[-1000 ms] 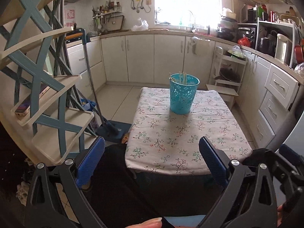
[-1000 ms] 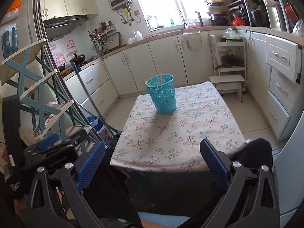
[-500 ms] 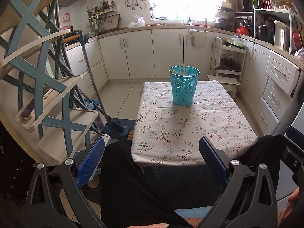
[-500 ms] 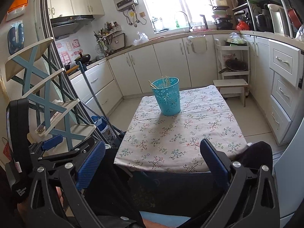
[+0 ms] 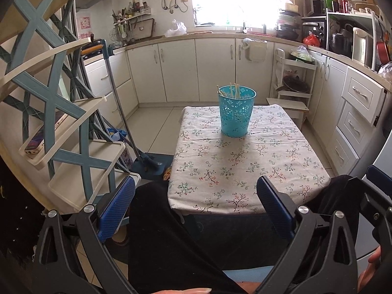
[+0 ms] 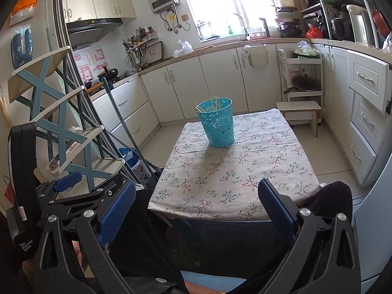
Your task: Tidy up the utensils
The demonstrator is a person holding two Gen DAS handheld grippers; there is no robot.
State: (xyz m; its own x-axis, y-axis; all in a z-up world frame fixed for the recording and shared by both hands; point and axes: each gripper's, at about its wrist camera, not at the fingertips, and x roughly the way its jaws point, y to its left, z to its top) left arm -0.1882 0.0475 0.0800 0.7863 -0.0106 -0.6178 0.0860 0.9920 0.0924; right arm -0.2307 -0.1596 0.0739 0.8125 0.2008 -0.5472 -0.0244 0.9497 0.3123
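A turquoise perforated bin (image 5: 236, 111) stands near the far edge of a small table with a floral cloth (image 5: 245, 166); it also shows in the right wrist view (image 6: 218, 122). Several wooden chopsticks (image 5: 232, 90) stick up inside it, also visible in the right wrist view (image 6: 213, 104). My left gripper (image 5: 196, 201) is open and empty, held back from the table's near edge above dark-trousered legs. My right gripper (image 6: 197, 202) is open and empty, likewise short of the table. The left gripper's body shows at the left of the right wrist view (image 6: 73, 196).
A blue-and-cream tiered shelf (image 5: 56, 112) stands close on the left. A mop (image 5: 122, 112) leans beside it. White cabinets (image 5: 215, 68) ring the room, with drawers (image 5: 355, 112) on the right and a small white stool (image 6: 297, 112) beyond the table.
Both grippers have pulled back and risen a little, so the table and bin look farther away. Both jaws stay open and empty.
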